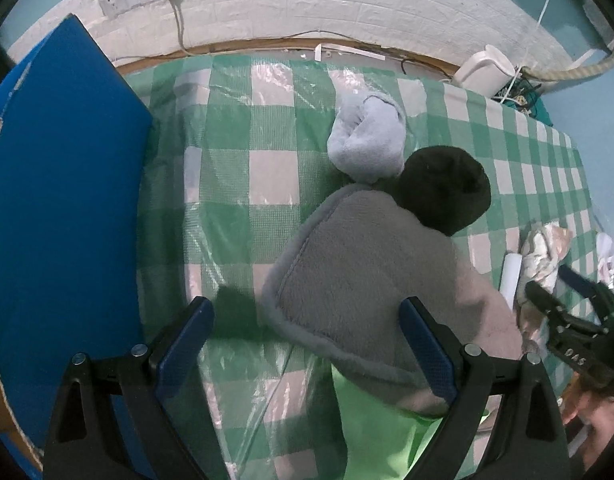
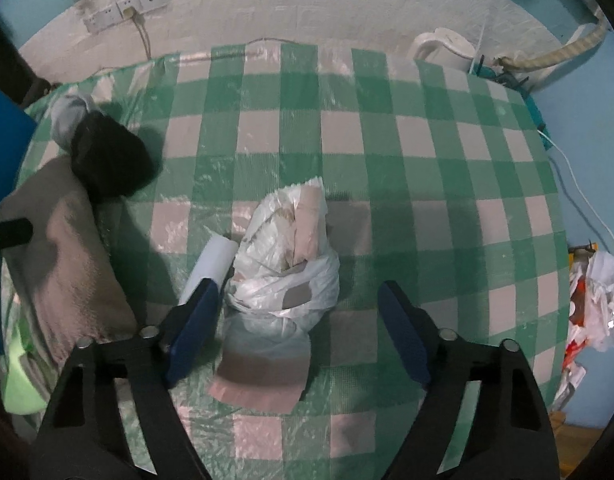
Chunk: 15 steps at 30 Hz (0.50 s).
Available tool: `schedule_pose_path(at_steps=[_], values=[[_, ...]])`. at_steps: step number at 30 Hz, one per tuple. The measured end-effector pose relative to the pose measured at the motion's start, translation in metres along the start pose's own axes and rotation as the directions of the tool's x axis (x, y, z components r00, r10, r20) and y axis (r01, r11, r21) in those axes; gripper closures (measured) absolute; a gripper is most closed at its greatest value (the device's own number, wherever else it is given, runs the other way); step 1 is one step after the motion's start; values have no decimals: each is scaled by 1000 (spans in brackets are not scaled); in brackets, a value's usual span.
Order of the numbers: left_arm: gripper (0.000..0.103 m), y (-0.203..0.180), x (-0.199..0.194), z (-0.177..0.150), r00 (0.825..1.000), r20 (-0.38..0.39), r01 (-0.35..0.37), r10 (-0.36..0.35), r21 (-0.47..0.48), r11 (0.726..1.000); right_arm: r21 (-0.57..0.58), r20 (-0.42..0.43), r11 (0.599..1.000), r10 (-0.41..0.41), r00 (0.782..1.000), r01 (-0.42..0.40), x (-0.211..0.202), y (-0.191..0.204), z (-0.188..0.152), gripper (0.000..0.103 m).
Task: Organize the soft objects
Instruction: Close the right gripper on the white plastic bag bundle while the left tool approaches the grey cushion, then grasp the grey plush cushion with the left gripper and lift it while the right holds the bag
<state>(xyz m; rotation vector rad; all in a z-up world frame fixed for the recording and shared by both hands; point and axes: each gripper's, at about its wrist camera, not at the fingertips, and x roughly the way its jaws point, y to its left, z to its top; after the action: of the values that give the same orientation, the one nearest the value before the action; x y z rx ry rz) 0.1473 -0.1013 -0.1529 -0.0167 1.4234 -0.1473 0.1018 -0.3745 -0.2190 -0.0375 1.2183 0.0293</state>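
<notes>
My left gripper (image 1: 307, 344) points down, open, over a grey fleece cloth (image 1: 367, 280); the cloth's near left part lies between its blue pads. Against the cloth's far end lie a black soft item (image 1: 443, 192) and a light blue fleece item (image 1: 367, 140). A bright green cloth (image 1: 375, 424) shows under the grey one. My right gripper (image 2: 299, 330) stands open astride a knotted white plastic bag (image 2: 287, 256) with pinkish material inside. Its left pad is close to the bag and its right pad stands apart from it. A white roll (image 2: 211, 264) lies by the bag's left side.
The green-and-white checked tablecloth (image 2: 387, 140) has a plastic film over it. A blue board (image 1: 59, 200) stands at the left edge. A white kettle (image 2: 447, 48) and cables sit at the far right, and crumpled bags (image 2: 595, 300) lie beyond the table's right edge.
</notes>
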Motion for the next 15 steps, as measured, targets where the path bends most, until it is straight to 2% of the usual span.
schedule_pose_path(at_steps=[2, 4, 5, 10, 12, 15], values=[[8, 1, 1, 1, 1000, 0, 17, -17, -11, 1000, 2, -3, 1000, 22, 1000, -22, 3, 1, 0, 31], [8, 2, 2, 4, 999, 1, 37, -37, -22, 999, 1, -6, 999, 41, 999, -41, 5, 3, -2, 46], [9, 3, 2, 5, 999, 3, 49, -49, -27, 998, -2, -8, 999, 42, 999, -42, 5, 4, -2, 46], [45, 6, 1, 7, 994, -2, 107, -107, -52, 993, -24, 11, 999, 32, 999, -32, 1, 8, -4, 50], [51, 5, 0, 6, 991, -1, 132, -133, -54, 990, -32, 13, 999, 33, 999, -32, -1, 9, -5, 50], [66, -1, -7, 5, 991, 33, 128, -127, -28, 991, -37, 17, 999, 32, 999, -31, -2, 10, -6, 51]])
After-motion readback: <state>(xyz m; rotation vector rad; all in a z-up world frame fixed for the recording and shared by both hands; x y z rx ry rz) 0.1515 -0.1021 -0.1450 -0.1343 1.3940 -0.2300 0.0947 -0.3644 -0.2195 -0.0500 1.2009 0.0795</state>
